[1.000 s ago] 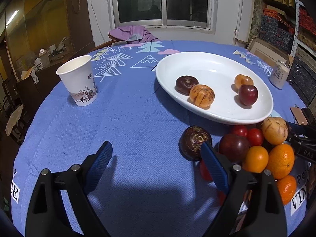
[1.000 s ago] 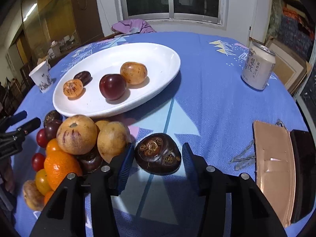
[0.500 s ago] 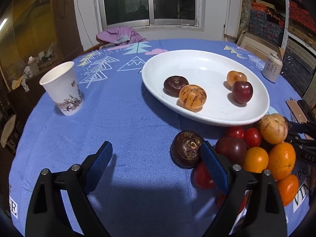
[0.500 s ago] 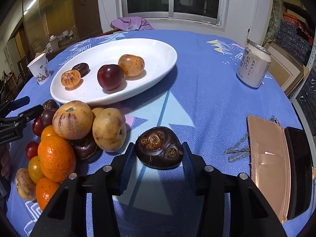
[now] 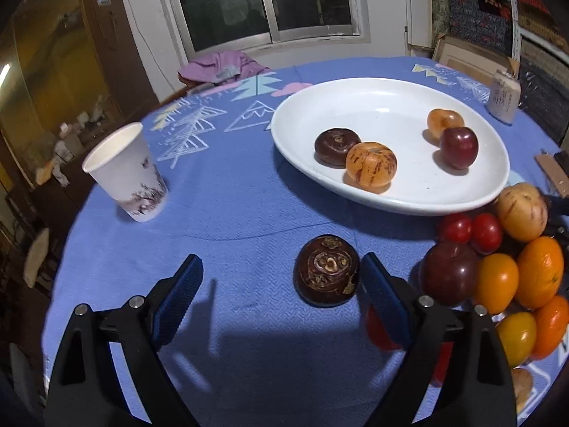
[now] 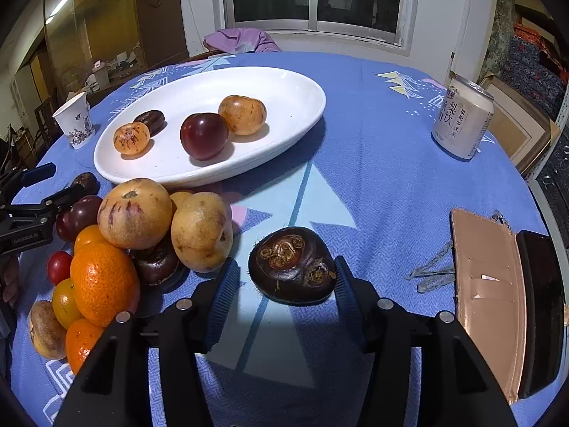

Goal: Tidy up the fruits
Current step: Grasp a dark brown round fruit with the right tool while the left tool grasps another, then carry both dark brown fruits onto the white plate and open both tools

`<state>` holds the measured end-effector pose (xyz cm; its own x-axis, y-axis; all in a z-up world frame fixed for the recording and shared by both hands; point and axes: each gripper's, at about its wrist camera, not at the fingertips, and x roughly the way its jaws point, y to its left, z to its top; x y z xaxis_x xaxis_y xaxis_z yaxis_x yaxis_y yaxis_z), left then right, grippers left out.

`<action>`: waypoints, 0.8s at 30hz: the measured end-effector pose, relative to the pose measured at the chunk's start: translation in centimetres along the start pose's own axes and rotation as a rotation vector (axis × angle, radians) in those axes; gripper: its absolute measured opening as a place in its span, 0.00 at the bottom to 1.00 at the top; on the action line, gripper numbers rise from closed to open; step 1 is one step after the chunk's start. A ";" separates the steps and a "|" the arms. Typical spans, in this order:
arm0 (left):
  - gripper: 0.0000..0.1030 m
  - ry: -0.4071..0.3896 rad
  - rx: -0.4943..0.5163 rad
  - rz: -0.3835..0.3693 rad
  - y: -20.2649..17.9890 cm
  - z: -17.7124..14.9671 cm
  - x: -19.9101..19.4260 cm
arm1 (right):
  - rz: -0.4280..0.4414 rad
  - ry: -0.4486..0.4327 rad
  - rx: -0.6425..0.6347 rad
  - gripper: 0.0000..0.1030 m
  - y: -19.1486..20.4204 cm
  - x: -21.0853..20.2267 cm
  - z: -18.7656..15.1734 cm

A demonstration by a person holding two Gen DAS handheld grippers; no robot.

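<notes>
Right gripper (image 6: 282, 286), jaws opening around a dark water chestnut (image 6: 292, 265) on the blue tablecloth (image 6: 373, 185); right pad touching, left pad apart.
Left gripper (image 5: 281, 284), jaws wide and closing; second dark chestnut (image 5: 326, 270) beside its right pad. White plate (image 6: 291, 82) at 11 o'clock of right gripper, holding four fruits; fruit pile (image 6: 117, 245) at 9 o'clock; can (image 6: 462, 121) at 2 o'clock.

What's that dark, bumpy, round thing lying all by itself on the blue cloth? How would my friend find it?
Start at the big white plate, then come toward the near edge of the blue tablecloth, to the right of the fruit pile. There the dark brown water chestnut lies alone between the right gripper jaws, squat and glossy with tan knobbly buds on top, unlike its smooth neighbours.
</notes>
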<state>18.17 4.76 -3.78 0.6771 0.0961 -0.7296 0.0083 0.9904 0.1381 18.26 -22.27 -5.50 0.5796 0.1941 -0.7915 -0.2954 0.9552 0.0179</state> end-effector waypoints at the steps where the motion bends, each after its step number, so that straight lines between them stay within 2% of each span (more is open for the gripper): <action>1: 0.78 0.005 -0.015 -0.038 0.1 0.1 0.1 | -0.001 0.000 0.000 0.55 0.0 0.0 0.0; 2: 0.76 0.011 -0.017 -0.056 -0.1 0.2 0.3 | -0.001 0.000 -0.001 0.55 -0.1 0.0 0.0; 7: 0.75 0.016 -0.008 -0.055 -0.3 0.3 0.5 | -0.008 -0.001 -0.006 0.55 0.1 -0.1 0.0; 8: 0.71 0.026 -0.023 -0.067 0.0 0.3 0.8 | -0.009 -0.001 -0.006 0.55 0.0 -0.1 0.0; 9: 0.63 0.038 -0.038 -0.086 0.4 0.2 1.0 | -0.009 -0.001 -0.006 0.55 0.0 -0.1 0.0; 11: 0.55 0.061 -0.062 -0.122 1.0 0.1 1.2 | -0.008 -0.001 -0.006 0.55 0.1 -0.1 0.0; 15: 0.54 0.065 -0.052 -0.094 1.6 -0.2 1.1 | -0.004 -0.001 -0.003 0.55 0.0 -0.1 0.0; 18: 0.54 0.075 -0.091 -0.086 2.5 -0.2 1.5 | -0.006 -0.001 -0.004 0.55 0.0 -0.1 0.0; 20: 0.50 0.075 -0.090 -0.090 2.5 -0.3 1.6 | -0.005 -0.001 -0.003 0.55 0.0 -0.1 0.0; 22: 0.40 0.067 -0.055 -0.098 1.9 -0.3 1.4 | -0.005 -0.001 -0.003 0.55 0.0 -0.1 0.0; 24: 0.40 0.060 -0.034 -0.082 1.6 -0.4 1.2 | -0.004 -0.002 0.000 0.54 0.0 -0.1 0.0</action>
<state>18.66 6.48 -4.69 0.6301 0.0195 -0.7762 0.0359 0.9979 0.0542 18.18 -22.28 -5.43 0.5826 0.1903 -0.7902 -0.2930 0.9560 0.0142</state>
